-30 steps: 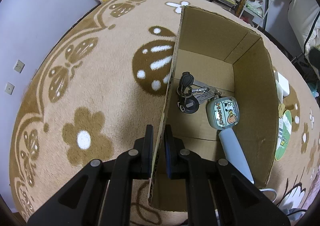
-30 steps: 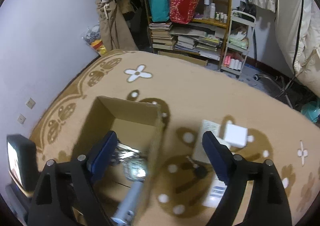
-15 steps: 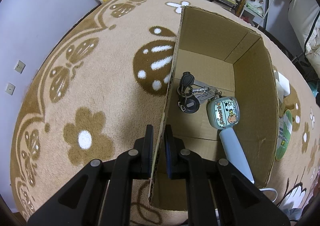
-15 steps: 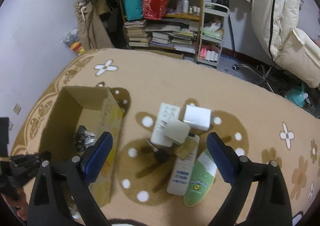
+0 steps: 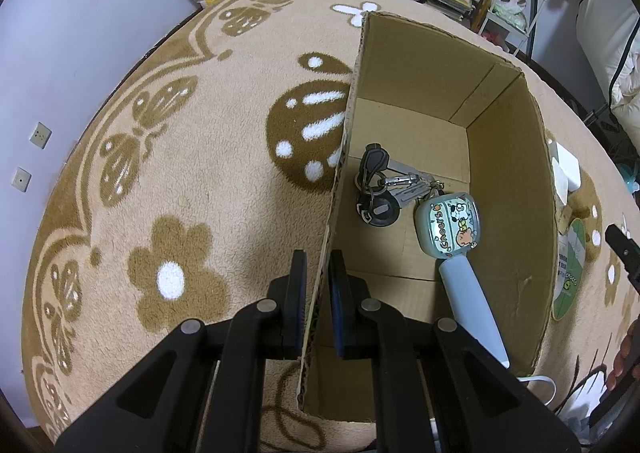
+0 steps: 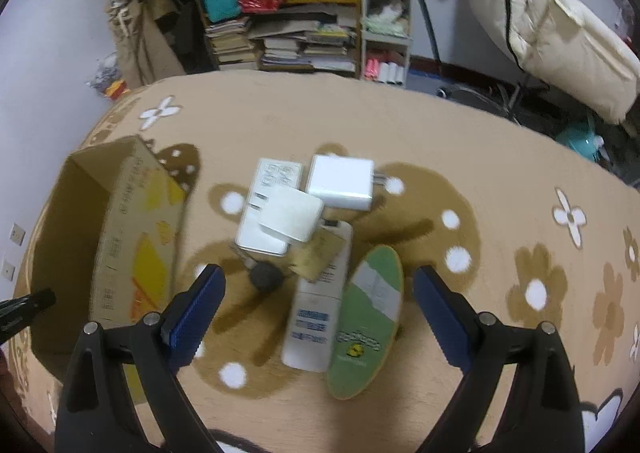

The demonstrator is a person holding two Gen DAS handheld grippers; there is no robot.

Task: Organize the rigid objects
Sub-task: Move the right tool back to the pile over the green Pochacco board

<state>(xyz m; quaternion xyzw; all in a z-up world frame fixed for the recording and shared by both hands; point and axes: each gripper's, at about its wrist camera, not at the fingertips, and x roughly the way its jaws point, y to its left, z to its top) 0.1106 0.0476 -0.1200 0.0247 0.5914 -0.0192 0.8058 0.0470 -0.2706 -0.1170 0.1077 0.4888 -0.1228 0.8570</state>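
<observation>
A cardboard box [image 5: 508,181] stands on the carpet, and my left gripper [image 5: 318,285] is shut on its left wall. Inside lie a bunch of keys [image 5: 378,189] and a pale blue hand mirror [image 5: 448,229] with a cartoon face. My right gripper [image 6: 318,281] hangs open above a pile beside the box [image 6: 120,233]: a white charger [image 6: 340,183], a white rounded adapter [image 6: 290,219] on a flat white block [image 6: 260,241], a white tube [image 6: 316,317], a green oval tag [image 6: 368,317], a black round piece [image 6: 264,277] and a brown card [image 6: 316,253]. Nothing sits between its fingers.
The carpet is tan with brown flowers. At the back stand a crowded bookshelf [image 6: 280,13] and a white rack [image 6: 386,25]. A cream padded chair [image 6: 560,25] is at the right, and a wall with sockets [image 5: 40,135] at the left.
My right gripper has swung from over the box to the right and lower, so that it hangs over the pile. The left gripper and the box have not moved.
</observation>
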